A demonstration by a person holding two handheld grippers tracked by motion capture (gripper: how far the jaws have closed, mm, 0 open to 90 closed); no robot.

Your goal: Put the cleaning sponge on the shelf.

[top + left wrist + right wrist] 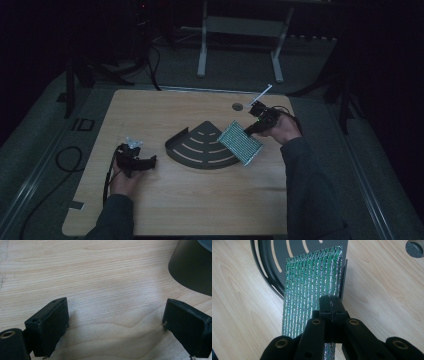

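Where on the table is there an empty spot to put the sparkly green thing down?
Bare wood lies along the table near edge, between the two sleeves, and at the far left corner. It is crowded mid-table: the black tray and sparkly pad, held by the right gripper.

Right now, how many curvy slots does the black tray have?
4 on the black tray, curving one behind another from its pointed corner out to the round rim. The sparkly green pad may hide part of them.

High overhead of whole table [150, 210]; both gripper views close, sharing black rack [202, 145].
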